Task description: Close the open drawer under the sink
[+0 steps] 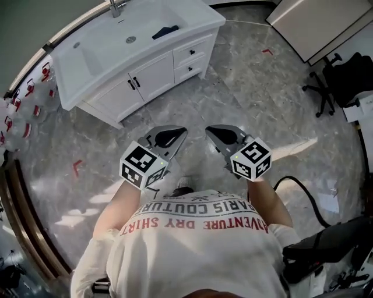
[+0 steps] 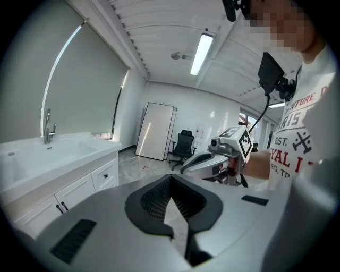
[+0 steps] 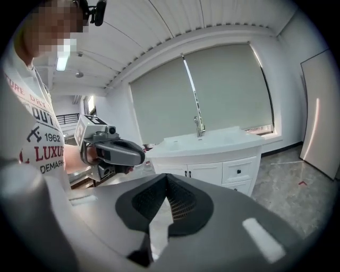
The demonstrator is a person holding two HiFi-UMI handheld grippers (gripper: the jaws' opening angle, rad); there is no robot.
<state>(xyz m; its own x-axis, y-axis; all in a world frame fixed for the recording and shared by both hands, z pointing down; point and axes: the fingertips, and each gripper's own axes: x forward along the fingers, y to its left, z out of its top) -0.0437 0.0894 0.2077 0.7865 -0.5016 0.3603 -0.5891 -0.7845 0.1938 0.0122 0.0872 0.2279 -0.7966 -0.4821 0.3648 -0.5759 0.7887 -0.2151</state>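
The white sink cabinet stands at the upper left in the head view, with two doors and two small drawers at its right end. From here both drawer fronts look about flush; I cannot tell if one stands out. My left gripper and right gripper hover side by side over the floor, well short of the cabinet. Each is shut and holds nothing. The right gripper view shows the drawers beyond its own tip. The left gripper view has the cabinet at its left edge.
A faucet and a dark object are on the counter. A black office chair and a white panel stand at the right. A black cable runs across the grey marble floor near my right side.
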